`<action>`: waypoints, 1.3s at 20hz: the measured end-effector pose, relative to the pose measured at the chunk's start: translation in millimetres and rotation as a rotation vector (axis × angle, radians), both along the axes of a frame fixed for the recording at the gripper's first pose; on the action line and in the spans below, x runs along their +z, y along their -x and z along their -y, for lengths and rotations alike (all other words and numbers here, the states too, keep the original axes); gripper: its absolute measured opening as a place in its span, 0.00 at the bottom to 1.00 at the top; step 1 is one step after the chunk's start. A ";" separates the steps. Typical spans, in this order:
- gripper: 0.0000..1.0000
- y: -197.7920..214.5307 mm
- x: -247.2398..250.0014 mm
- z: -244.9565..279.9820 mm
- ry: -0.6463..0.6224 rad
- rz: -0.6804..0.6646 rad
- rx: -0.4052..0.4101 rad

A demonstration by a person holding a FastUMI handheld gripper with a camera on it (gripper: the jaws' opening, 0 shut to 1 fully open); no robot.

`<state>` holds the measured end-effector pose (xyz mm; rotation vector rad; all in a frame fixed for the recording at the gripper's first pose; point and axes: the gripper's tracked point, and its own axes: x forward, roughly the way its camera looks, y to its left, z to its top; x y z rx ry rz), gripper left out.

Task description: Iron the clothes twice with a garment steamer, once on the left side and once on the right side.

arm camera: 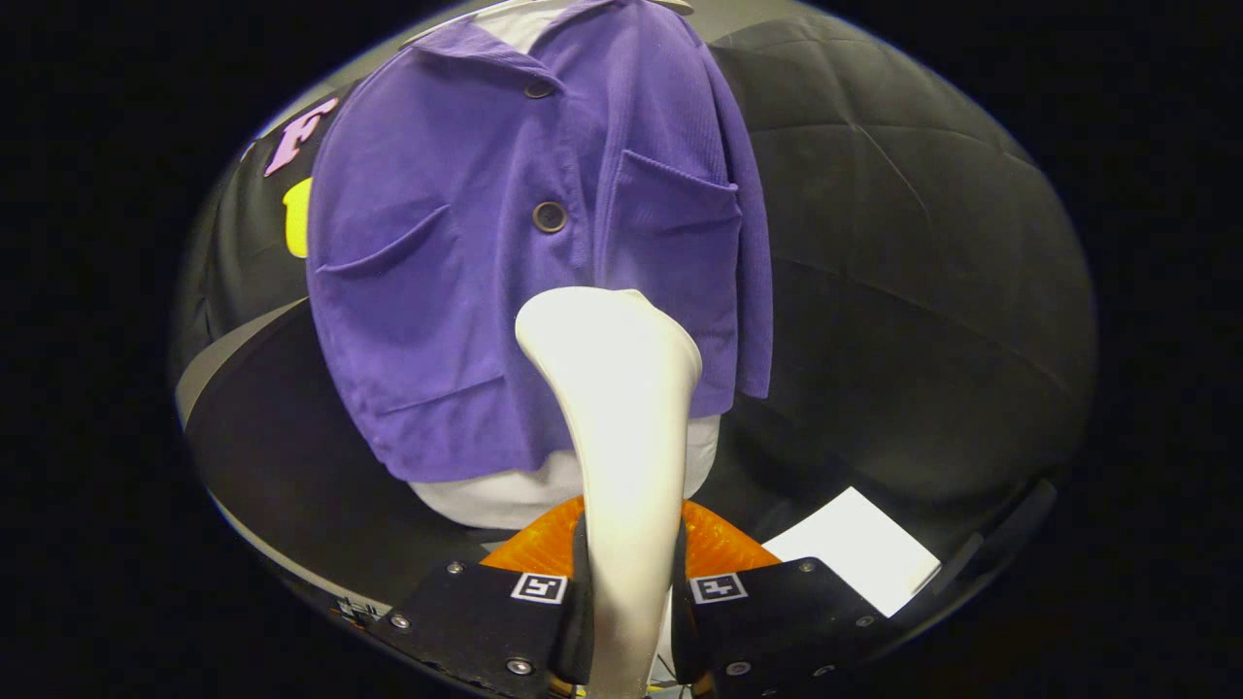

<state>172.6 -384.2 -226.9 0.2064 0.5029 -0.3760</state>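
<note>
White steamer [621, 417] stands upright, clamped between both fingers of the gripper [629, 612]. Its head faces the purple jacket [466, 243] just beyond.

Steamer [621, 408] clamped between the fingers [575, 621], head just before the jacket [466, 243] — paper sheet [855, 553] right

Behind everything you have the booth's wall [903, 194], a black cloth that hangs in soft folds and creases, catching a dull sheen from light falling from the front. Below it you see a dark tabletop [291, 466] with a pale rim curving along its near-left side, and on that surface, off to the right and near the wall, a white sheet of paper [855, 553] lying flat. A light grey band [228, 354] shows at the left where the cloth meets the table's far edge.
</note>
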 end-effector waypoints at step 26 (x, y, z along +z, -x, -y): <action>0.31 127.6 280.2 -287.1 0.277 0.456 0.307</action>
